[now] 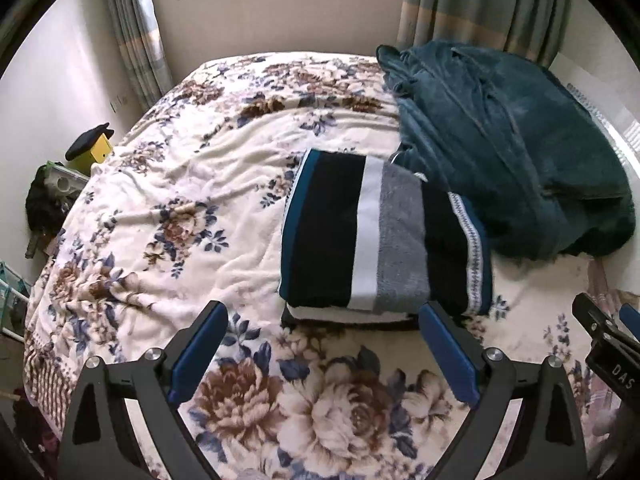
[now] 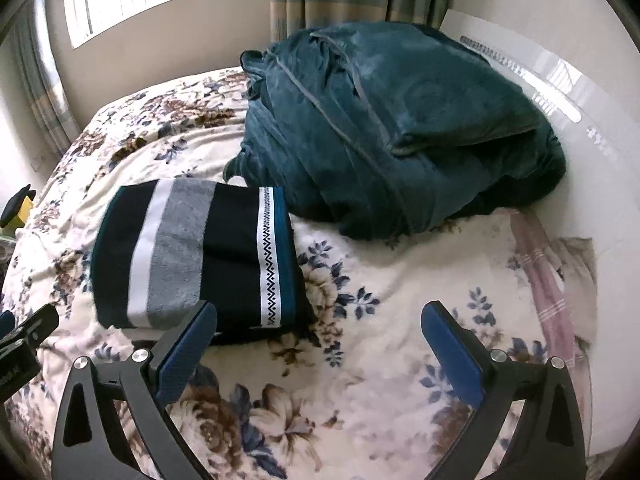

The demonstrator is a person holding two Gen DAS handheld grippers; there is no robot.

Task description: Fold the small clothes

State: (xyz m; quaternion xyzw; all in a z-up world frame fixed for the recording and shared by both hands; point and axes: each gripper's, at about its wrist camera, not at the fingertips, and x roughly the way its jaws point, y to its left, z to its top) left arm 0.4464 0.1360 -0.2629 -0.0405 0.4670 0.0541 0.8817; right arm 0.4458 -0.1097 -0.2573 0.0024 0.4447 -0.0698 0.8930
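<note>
A folded striped garment (image 1: 376, 236), black, white, grey and teal, lies on the floral bed cover (image 1: 180, 208); it rests on top of other folded cloth. It also shows in the right wrist view (image 2: 200, 256). My left gripper (image 1: 324, 332) is open and empty, just short of the garment's near edge. My right gripper (image 2: 320, 332) is open and empty, to the right of the garment over the bed cover (image 2: 400, 320). The right gripper's tip shows at the right edge of the left wrist view (image 1: 600, 328).
A crumpled dark teal robe (image 1: 508, 148) lies behind and right of the garment, also in the right wrist view (image 2: 392, 128). A white headboard (image 2: 580, 140) bounds the bed on the right. Curtains (image 1: 480, 0) and a window stand behind. Clutter sits left of the bed (image 1: 60, 184).
</note>
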